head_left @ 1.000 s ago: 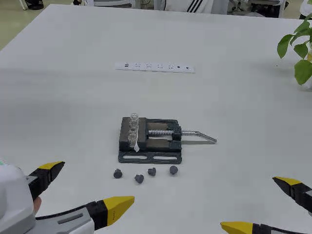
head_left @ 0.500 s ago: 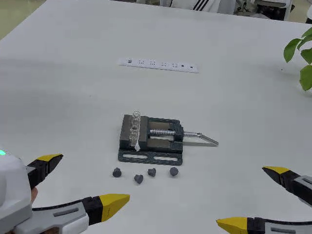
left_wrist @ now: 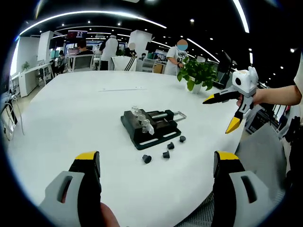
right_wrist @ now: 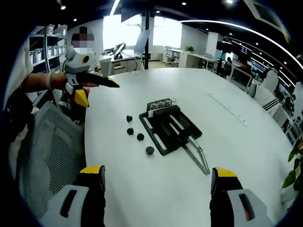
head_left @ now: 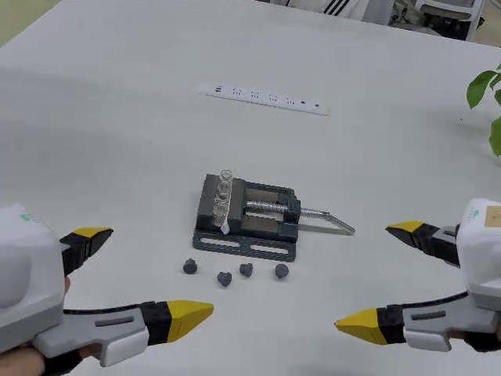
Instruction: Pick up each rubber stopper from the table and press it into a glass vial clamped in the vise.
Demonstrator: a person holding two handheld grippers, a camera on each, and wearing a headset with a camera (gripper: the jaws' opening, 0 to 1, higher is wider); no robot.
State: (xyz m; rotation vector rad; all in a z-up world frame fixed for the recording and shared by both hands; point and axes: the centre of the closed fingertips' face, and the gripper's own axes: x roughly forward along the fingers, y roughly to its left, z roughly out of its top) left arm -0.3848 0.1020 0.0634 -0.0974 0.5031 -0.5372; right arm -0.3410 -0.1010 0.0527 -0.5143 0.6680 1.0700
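At the near edge of the head view, the left gripper (head_left: pixel 160 270) is held at 7 o'clock and the right gripper (head_left: pixel 364 274) at 5 o'clock, both over the white table (head_left: pixel 117 141), each with jaws spread wide and nothing between them. Just beyond, four dark rubber stoppers (head_left: pixel 225 278) are seen in a loose row on the table, apart from one another. At 12 o'clock of them the black vise (head_left: pixel 262 231) is set, handle pointed toward 3 o'clock. A row of clear glass vials (head_left: pixel 225 192) is clamped upright at its left end. Farther off, a white power strip (head_left: pixel 266 98) is laid at 12 o'clock, and plant leaves (head_left: pixel 485 86) are seen at 2 o'clock.
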